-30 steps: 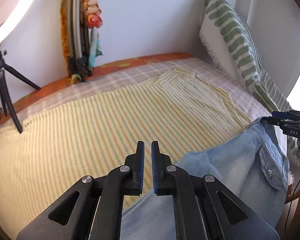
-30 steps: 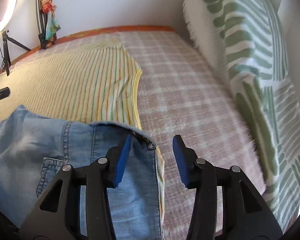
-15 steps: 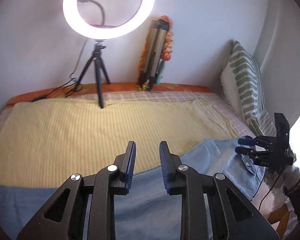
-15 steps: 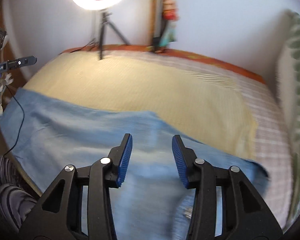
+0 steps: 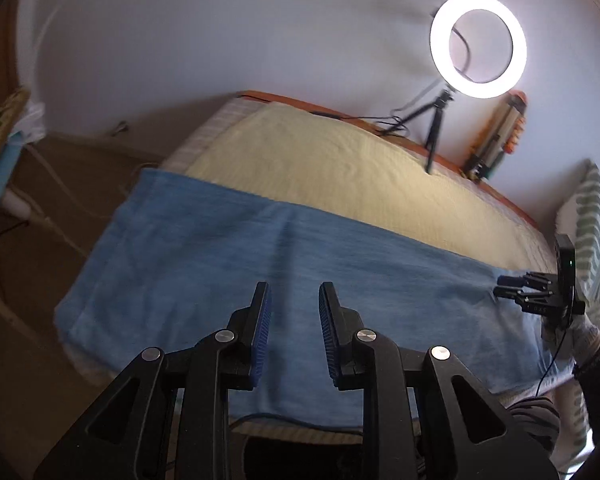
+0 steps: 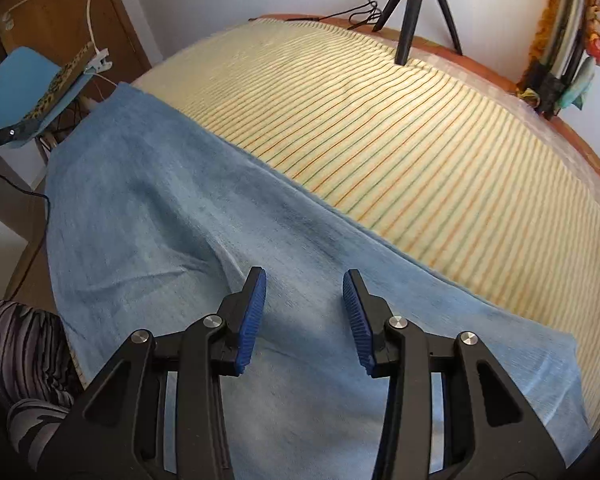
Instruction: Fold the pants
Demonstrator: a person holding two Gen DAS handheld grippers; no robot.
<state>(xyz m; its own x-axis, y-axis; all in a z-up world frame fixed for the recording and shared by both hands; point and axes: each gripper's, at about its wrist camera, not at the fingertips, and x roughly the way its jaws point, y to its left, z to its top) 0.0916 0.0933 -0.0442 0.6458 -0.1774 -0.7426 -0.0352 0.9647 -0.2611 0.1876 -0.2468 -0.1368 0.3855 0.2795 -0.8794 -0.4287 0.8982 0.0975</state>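
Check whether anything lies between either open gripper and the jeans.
Nothing visible does. The left gripper and right gripper both hover open directly over bare denim of the jeans, spread on the striped sheet.

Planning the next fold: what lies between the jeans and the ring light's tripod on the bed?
Only the yellow striped sheet lies between the jeans and the tripod; the right wrist view shows it best.

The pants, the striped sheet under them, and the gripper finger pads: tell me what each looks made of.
Pants: light-blue denim by the look, matte with faded, mottled patches and soft creases.
Striped sheet: thin woven fabric, probably cotton; pale yellow, matte, with fine orange and green lines.
Finger pads: ribbed blue rubber or soft plastic, judging by the ridged faces, mounted on smooth black plastic arms with metal pins.
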